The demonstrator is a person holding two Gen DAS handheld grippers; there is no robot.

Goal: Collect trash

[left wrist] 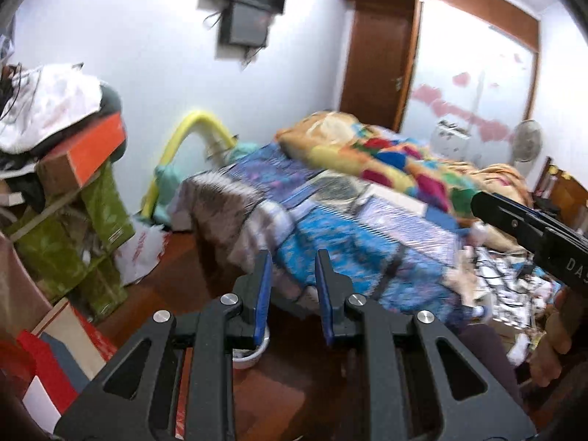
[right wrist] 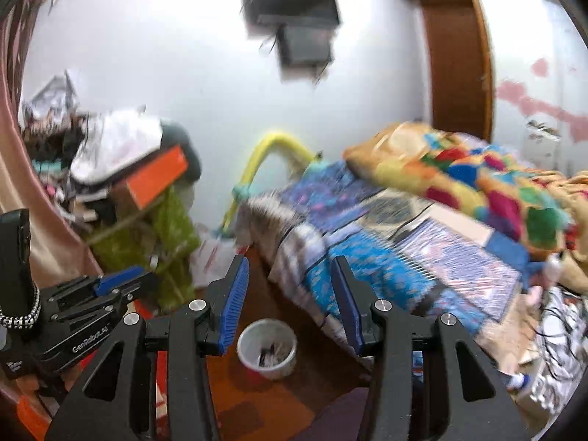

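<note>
Right tongs fill the foreground of the right wrist view with blue pads parted and nothing between them. Left tongs likewise stand parted, at a narrower gap, and empty; in the right view the same tool appears at 9 o'clock, held by a hand with a beaded bracelet. Task object: a cup standing upright on the wooden floor, mouth up, beside the bed. From the right tongs the cup lies at 6 o'clock, below the pads and centred in the gap between the two fingers; its axis is vertical, so its round rim faces the camera. In the left view only a sliver of the cup's white rim shows, at 7 o'clock behind the left finger, so judged by sightline the right tongs are the better placed; which is truly nearer cannot be told. Appearance: white rim and inner wall, red lower outer wall, with dark and pale scraps lying inside, blurred too much to identify. Judgement: the cup serves either as a trash item or as a receptacle; the frames do not settle which. Further loose paper and wrappers lie at 3 to 4 o'clock on the bed's near end. Both views are motion-blurred.
</note>
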